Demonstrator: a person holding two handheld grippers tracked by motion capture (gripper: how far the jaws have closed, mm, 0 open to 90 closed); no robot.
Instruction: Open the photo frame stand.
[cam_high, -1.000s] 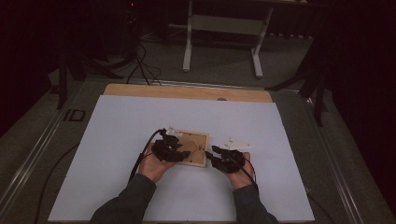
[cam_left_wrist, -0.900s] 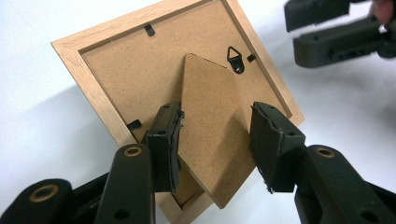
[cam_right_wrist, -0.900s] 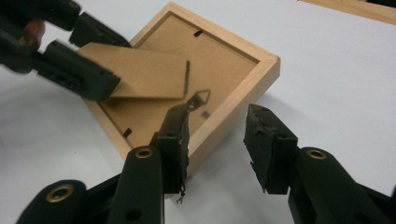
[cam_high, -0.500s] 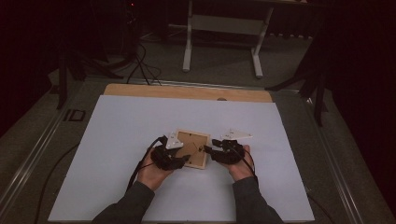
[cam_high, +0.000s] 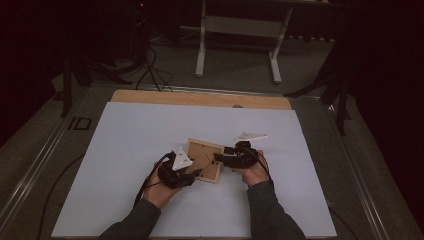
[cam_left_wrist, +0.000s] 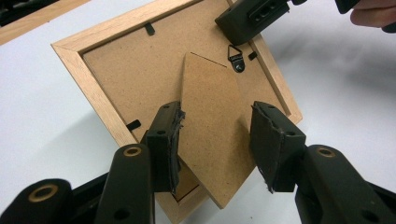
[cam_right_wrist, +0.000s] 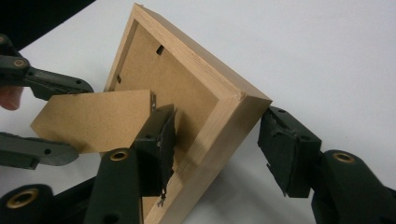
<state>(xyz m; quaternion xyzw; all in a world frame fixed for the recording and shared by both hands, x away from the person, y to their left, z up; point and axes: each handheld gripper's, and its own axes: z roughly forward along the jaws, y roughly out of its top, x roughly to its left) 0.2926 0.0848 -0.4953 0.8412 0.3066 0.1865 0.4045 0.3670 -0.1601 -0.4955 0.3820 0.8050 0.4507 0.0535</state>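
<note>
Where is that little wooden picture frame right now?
In the high view, the picture frame lies back side up on the white table, near its front middle, between the left gripper and the right gripper.

1. High view: taken from above the person's side, faced forward and down, set far off; the whole table (cam_high: 125, 150) is covered.
2. Gripper views: taken close along each gripper's jaws.
3. Shared by all: the picture frame (cam_high: 206, 159) (cam_left_wrist: 154, 70) (cam_right_wrist: 196, 93).
</note>
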